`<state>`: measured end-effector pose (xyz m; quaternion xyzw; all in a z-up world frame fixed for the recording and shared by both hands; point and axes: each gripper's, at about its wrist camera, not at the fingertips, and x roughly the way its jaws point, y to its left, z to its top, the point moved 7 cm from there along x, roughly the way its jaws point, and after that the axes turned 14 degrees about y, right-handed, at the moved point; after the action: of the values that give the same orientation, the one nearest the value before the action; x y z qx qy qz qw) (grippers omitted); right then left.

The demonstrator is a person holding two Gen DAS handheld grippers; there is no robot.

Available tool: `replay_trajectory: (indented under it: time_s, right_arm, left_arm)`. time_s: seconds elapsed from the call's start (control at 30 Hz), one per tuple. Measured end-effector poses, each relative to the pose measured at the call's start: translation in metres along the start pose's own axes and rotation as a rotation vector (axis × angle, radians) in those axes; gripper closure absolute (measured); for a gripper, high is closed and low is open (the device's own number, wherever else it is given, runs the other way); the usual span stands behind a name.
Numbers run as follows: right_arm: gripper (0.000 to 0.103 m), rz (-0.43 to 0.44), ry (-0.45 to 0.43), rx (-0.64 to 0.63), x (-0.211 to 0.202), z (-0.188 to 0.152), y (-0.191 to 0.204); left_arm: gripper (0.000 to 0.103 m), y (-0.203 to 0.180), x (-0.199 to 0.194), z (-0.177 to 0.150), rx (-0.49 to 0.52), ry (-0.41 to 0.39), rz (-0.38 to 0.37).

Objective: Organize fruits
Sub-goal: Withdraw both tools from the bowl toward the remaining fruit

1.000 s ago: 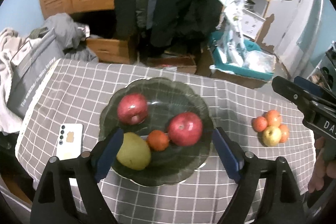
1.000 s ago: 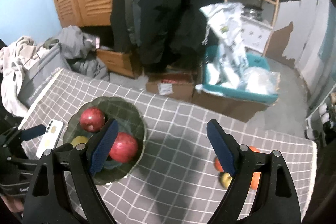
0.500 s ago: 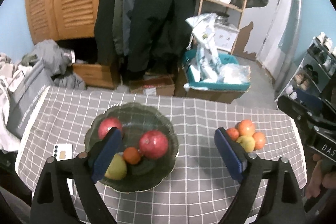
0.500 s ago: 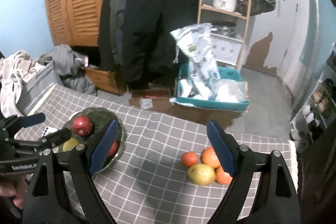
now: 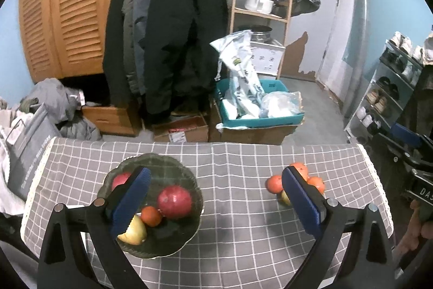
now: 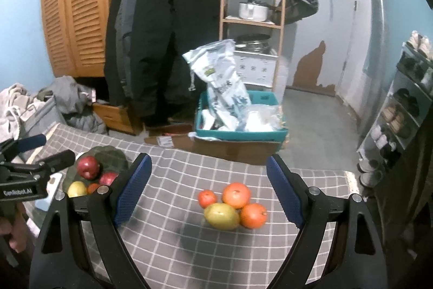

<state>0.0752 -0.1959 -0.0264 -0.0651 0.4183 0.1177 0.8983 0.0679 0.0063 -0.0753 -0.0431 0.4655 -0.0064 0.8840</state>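
A dark green bowl [image 5: 186, 178] on the checked tablecloth holds two red apples [image 5: 174, 201], a small orange [image 5: 151, 216] and a yellow pear [image 5: 134, 232]. It also shows at the left in the right wrist view [image 6: 108, 153]. A loose pile on the cloth has three orange fruits [image 6: 236, 195] and a yellow pear [image 6: 221, 216]; it also shows in the left wrist view [image 5: 274, 184]. My left gripper [image 5: 216, 197] is open and empty, high above the table between bowl and pile. My right gripper [image 6: 208, 191] is open and empty above the pile.
A white phone [image 6: 51, 182] lies left of the bowl. Beyond the table's far edge are cardboard boxes, a teal bin [image 5: 259, 121] with bags, hanging coats, a wooden shelf and a shoe rack at the right.
Both grippers have risen and pulled back from the table. The left view has shifted right from the bowl; the right gripper has moved right, now over the loose pile.
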Motion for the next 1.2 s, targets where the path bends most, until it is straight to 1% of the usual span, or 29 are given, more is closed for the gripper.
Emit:
replay_trajectory:
  time_s: [0.1,0.4,0.63,0.8,0.9,1.1,1.2]
  right_arm:
    - [0.017,-0.013,-0.004,0.013,-0.004,-0.006,-0.013]
    - [0.017,-0.068,-0.002,0.064,-0.009,-0.02,-0.056]
    - [0.017,-0.094,0.017,0.088,-0.004,-0.03,-0.076]
    - [0.017,-0.098,0.077,0.105,0.018,-0.041,-0.088]
    - [0.017,-0.096,0.124,0.111,0.036,-0.047,-0.092]
    - [0.017,-0.055,0.231,0.137,0.074,-0.06,-0.096]
    - [0.017,-0.039,0.27,0.149,0.092,-0.063,-0.097]
  left_arm:
    - [0.001,-0.012,0.001,0.002,0.021,-0.003,-0.004]
    - [0.001,-0.047,0.005,0.005,0.074,0.005,-0.024]
    - [0.001,-0.069,0.016,0.005,0.099,0.039,-0.05]
    - [0.001,-0.081,0.03,0.004,0.103,0.076,-0.077]
    - [0.001,-0.087,0.045,0.002,0.106,0.104,-0.065]
    - [0.001,-0.094,0.076,-0.005,0.099,0.173,-0.065]
    - [0.001,-0.097,0.09,-0.008,0.105,0.193,-0.045]
